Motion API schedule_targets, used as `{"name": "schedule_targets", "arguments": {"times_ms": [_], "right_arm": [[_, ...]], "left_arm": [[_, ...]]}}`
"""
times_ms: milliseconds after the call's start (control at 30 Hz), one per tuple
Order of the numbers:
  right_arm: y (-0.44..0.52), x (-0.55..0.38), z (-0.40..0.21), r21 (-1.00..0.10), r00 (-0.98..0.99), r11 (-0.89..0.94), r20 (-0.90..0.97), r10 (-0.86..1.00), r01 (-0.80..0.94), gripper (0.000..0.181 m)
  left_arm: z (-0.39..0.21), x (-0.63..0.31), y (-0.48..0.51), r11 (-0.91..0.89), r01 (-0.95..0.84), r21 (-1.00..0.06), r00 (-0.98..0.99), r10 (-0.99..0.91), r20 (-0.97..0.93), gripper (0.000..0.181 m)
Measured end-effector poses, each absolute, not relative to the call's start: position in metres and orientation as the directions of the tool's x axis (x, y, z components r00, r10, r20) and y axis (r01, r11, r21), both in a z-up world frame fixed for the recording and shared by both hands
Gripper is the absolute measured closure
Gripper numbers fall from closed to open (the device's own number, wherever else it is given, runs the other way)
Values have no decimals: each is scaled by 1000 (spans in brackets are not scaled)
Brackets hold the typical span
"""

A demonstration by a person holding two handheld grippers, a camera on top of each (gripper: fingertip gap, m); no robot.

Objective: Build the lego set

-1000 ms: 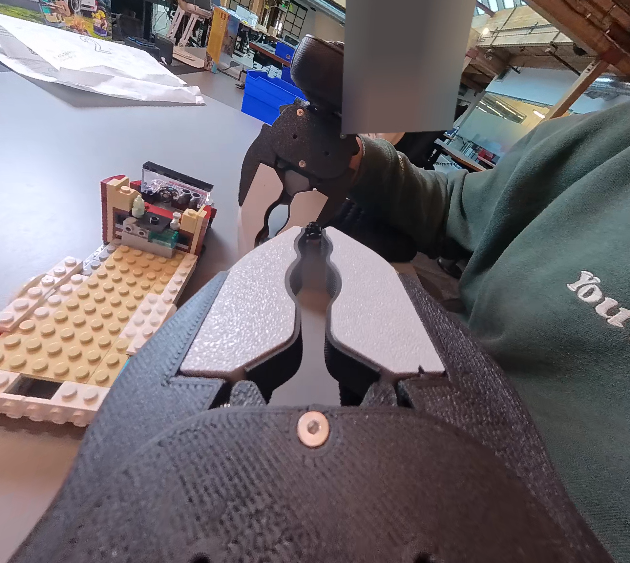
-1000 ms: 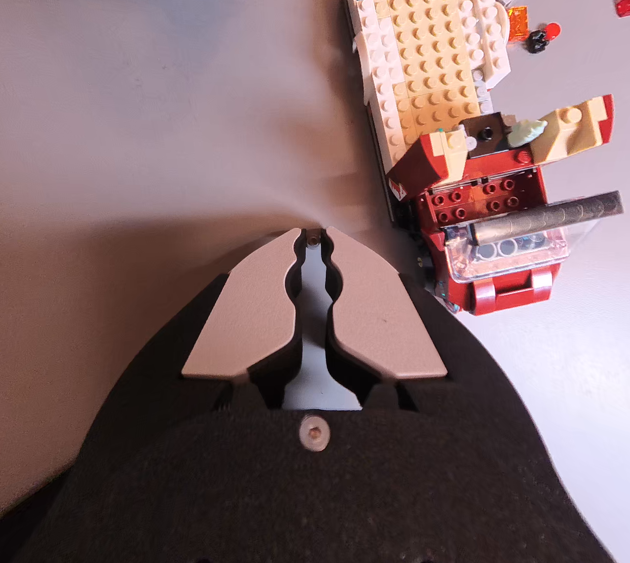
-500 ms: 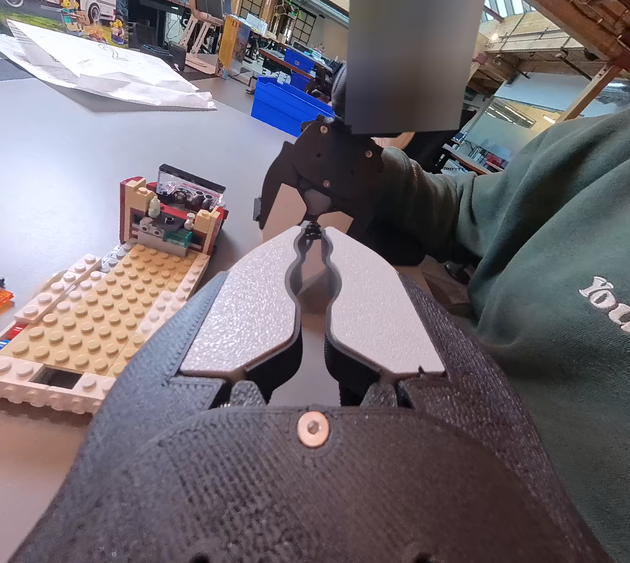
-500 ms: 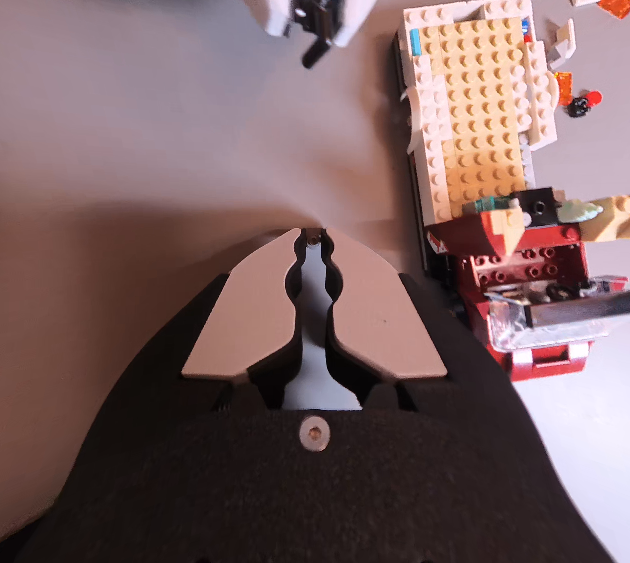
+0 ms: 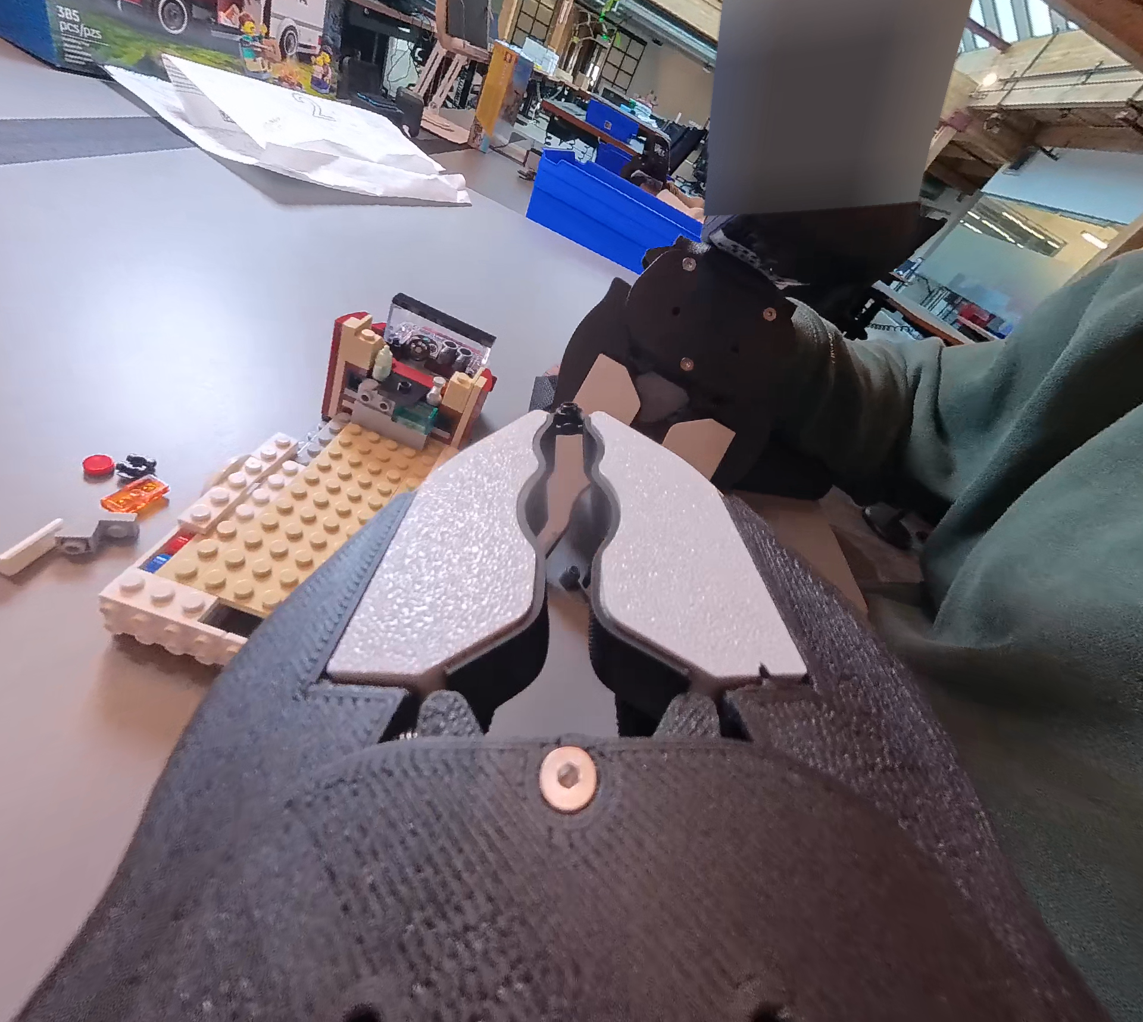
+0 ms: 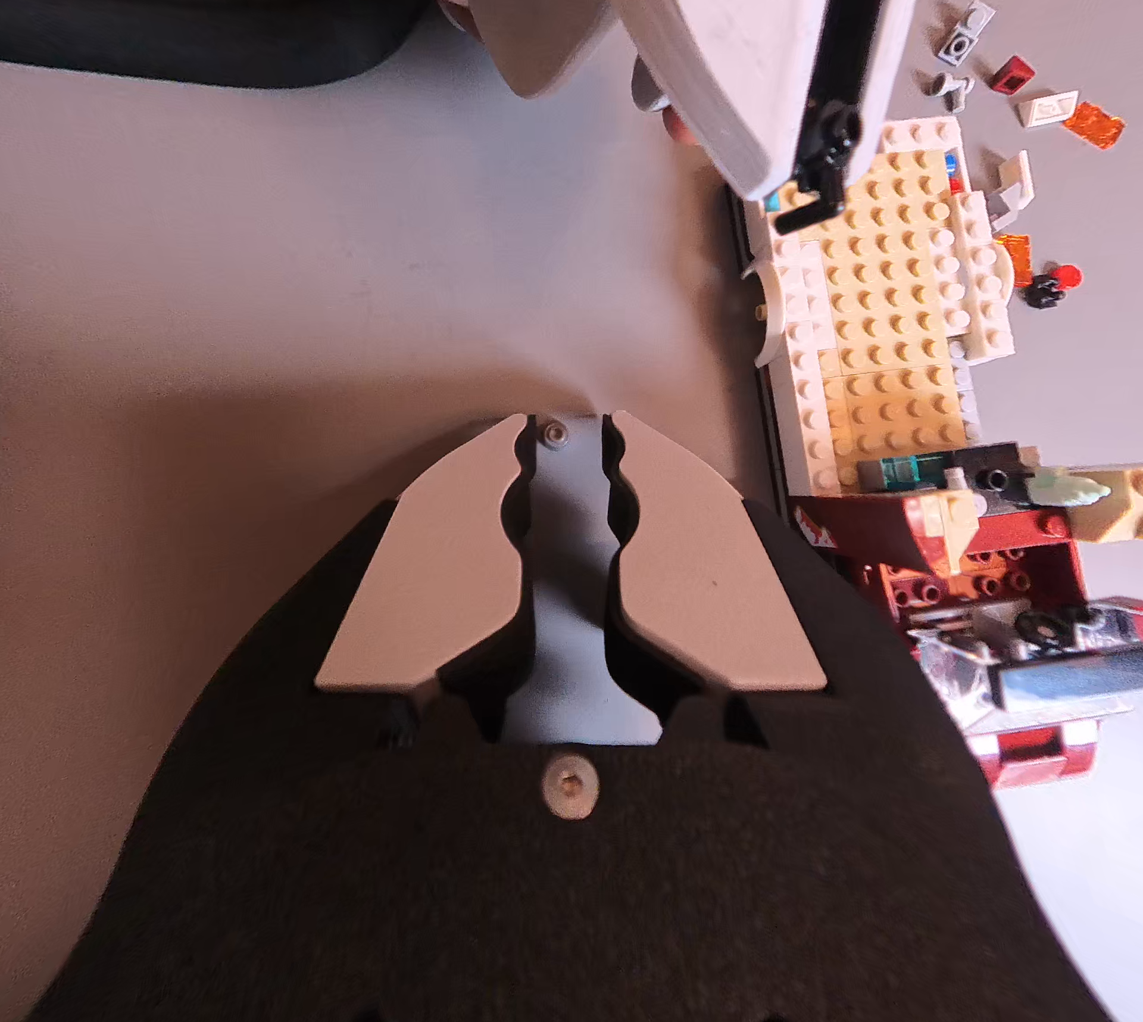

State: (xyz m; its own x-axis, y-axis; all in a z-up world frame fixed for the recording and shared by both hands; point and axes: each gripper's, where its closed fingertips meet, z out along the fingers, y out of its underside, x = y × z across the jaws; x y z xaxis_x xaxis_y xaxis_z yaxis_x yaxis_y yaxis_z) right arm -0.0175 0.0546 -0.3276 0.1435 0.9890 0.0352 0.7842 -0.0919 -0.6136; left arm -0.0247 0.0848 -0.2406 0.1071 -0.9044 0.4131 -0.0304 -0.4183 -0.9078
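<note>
Left tongs (image 6: 822, 169) are pinching a small black lego lever piece (image 6: 816, 169) right over the half-built tan-and-dark-red lego camper (image 5: 291, 503) on the grey bench (image 5: 185, 281), probably lining it up, while right tongs (image 6: 566, 423) hang nearby, slightly spread and empty.

Glossy plastic tan-studded brick floor (image 5: 291, 522) on a smooth matt grey tabletop (image 5: 185, 274) (crumpled white paper bag (image 5: 297, 138) behind).
</note>
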Motion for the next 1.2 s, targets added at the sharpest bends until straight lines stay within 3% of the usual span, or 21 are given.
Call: {"name": "schedule_targets", "arguments": {"times_ms": [233,467,600,967,1100,1200], "right_arm": [[49,-7,-323,-639,130,-87,20,991,765,156],[53,-5,-257,-863,152,-73,5,988,500,165],[49,-10,-237,-920,133,-94,-46,990,381,169],[44,-16,-254,-888,111,-108,-65,992,446,178],[50,-7,-282,-798,153,-145,-67,986,585,178],[52,-6,-300,-729,174,-179,-83,981,661,178]], "left_arm": [[-245,-20,76,-414,-69,-908,62,-910,410,173],[-240,-15,53,-289,-95,-953,-40,-955,294,173],[-240,-12,45,-207,-108,-972,-62,-975,214,173],[-253,-8,42,-111,-190,-976,-40,-992,121,173],[-272,-13,50,-65,-308,-949,-11,-997,72,161],[-284,-16,51,2,-387,-922,-13,-1000,4,163]]}}
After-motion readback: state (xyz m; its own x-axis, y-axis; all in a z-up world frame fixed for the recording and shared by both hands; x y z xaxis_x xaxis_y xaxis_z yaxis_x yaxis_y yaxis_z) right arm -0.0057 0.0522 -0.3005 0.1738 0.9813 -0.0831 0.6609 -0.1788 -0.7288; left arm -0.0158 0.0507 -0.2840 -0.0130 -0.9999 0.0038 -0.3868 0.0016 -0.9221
